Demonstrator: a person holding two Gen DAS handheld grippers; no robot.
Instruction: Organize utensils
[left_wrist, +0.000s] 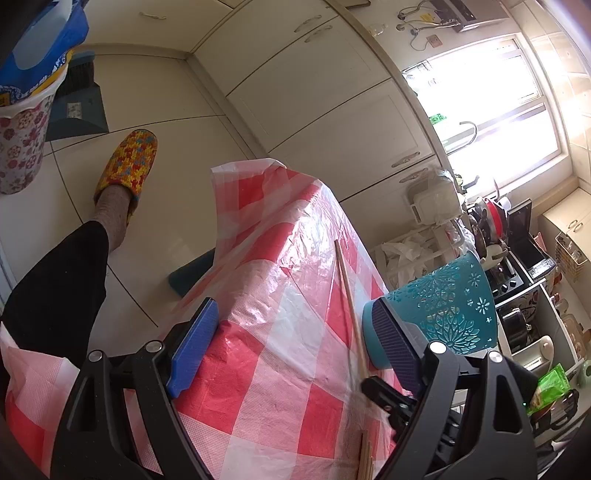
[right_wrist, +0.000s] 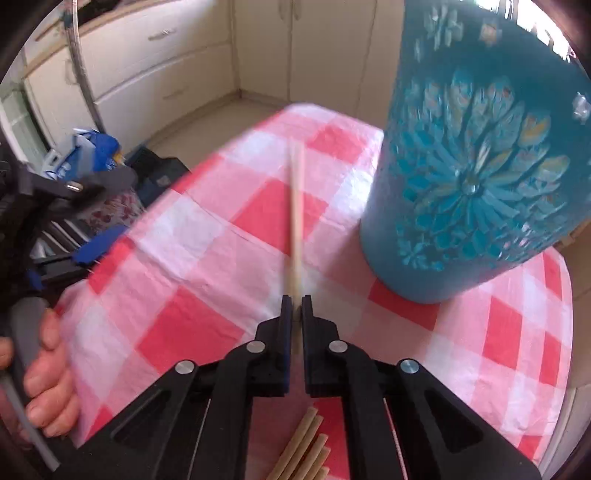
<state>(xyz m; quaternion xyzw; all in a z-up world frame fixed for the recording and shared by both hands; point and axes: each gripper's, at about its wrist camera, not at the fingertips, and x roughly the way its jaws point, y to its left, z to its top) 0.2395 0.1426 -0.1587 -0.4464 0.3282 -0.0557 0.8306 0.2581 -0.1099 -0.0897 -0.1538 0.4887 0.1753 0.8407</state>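
My right gripper (right_wrist: 295, 306) is shut on one end of a thin wooden chopstick (right_wrist: 295, 221), which points away from me over the red-and-white checked cloth (right_wrist: 192, 325). Whether its far tip rests on the cloth I cannot tell. A teal flower-patterned utensil holder (right_wrist: 472, 166) stands upright just right of the chopstick. Several more chopsticks (right_wrist: 306, 450) lie on the cloth under the gripper. My left gripper (left_wrist: 293, 343) is open with nothing between its blue pads, at the table's near edge. In its view the chopstick (left_wrist: 347, 291) and the holder (left_wrist: 443, 314) are on the right.
The checked table (left_wrist: 280, 229) drops off to a tiled floor (left_wrist: 166, 96) on the left. A person's leg and patterned slipper (left_wrist: 125, 166) are there, beside a floral bin (left_wrist: 22, 147). A hand (right_wrist: 48, 376) grips the left tool's handle. Cabinets and a cluttered rack (left_wrist: 517, 266) lie beyond.
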